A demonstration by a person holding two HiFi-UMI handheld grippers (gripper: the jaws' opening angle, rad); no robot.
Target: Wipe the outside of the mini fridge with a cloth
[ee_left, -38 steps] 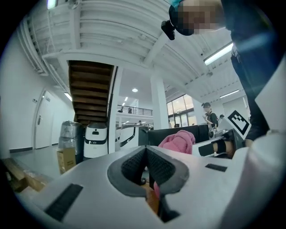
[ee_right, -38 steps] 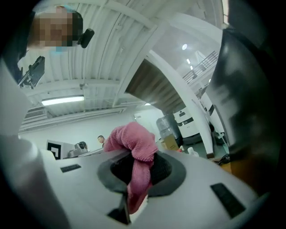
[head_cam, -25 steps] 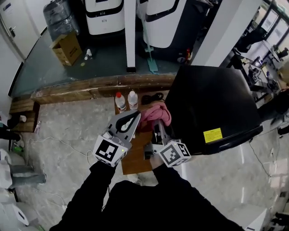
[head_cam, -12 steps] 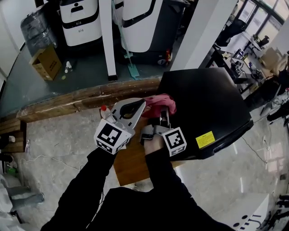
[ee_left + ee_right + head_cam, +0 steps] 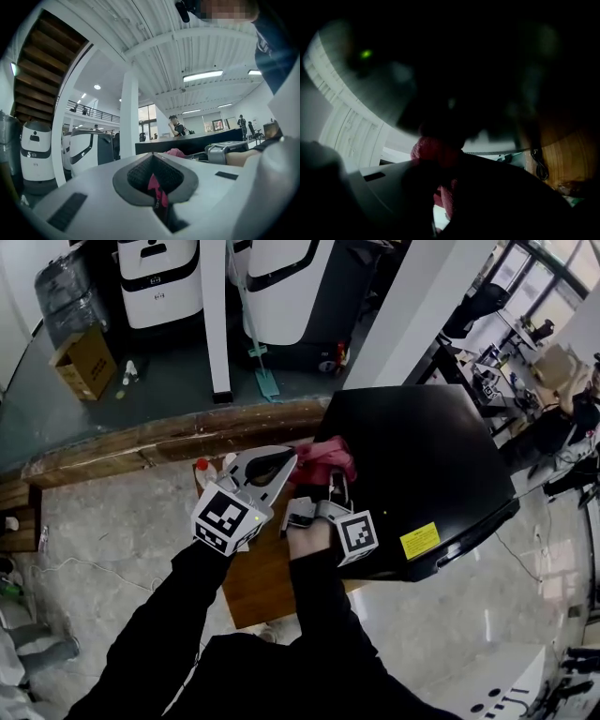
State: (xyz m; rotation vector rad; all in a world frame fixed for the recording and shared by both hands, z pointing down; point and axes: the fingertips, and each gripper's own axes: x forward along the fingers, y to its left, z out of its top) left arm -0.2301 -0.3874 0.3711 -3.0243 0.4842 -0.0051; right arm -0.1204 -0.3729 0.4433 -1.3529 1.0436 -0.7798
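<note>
Fridge, black, fills the right of the head view, with a wooden bench at its left. A pink cloth sits bunched against the fridge's upper left edge. Both tongs have hold of the cloth. The left tongs are closed, pinching a fold between the tips. The right tongs clamp it close against the fridge's dark side.

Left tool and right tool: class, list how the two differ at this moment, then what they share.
The left tool sits out beside the mini fridge; the right tool is close up at its black edge. The left tool's view is bright and open; the right tool's is dark. Both are shut on the pink cloth.
</note>
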